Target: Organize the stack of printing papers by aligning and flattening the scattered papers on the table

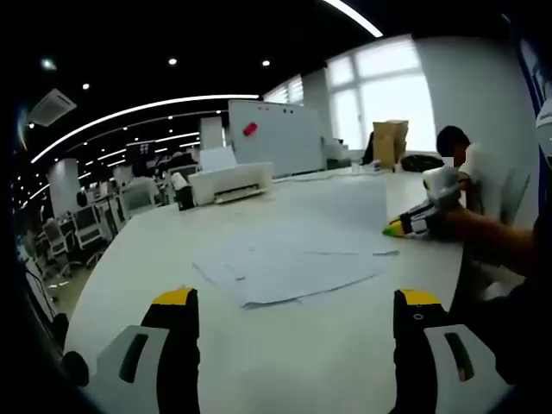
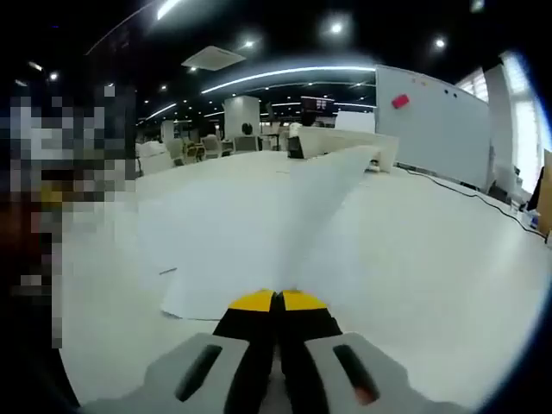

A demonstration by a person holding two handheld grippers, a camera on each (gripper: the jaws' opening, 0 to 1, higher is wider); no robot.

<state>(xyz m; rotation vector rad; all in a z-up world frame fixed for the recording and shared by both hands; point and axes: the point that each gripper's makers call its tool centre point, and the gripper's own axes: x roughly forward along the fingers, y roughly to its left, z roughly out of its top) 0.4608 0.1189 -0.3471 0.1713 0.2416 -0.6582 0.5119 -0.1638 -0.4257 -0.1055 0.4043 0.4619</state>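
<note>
Room: open office, dark ceiling with long curved light strips and spot lamps; bright windows at the far right in the left gripper view; rows of desks and chairs far left.

Table: large, white, rounded near edge; takes up most of the foreground in both views.

Whiteboard: stands beyond the far side of the table, a small red item fixed to it; seen also in the right gripper view.

Person: seated at the far right of the table, white top.

Printer: white, on the far left part of the table.

Cardboard box: brown, far right, in front of the windows.

Papers: white sheets lying loosely overlapped, edges out of line, on the middle of the table. In the right gripper view one sheet rises from the pile, folded upward to a peak.

Left gripper: yellow-tipped jaws set wide apart, above the near table, short of the papers, holding nothing.

Right gripper: jaws pressed together on the near edge of the raised sheet; in the left gripper view it sits at the right edge of the papers.
</note>
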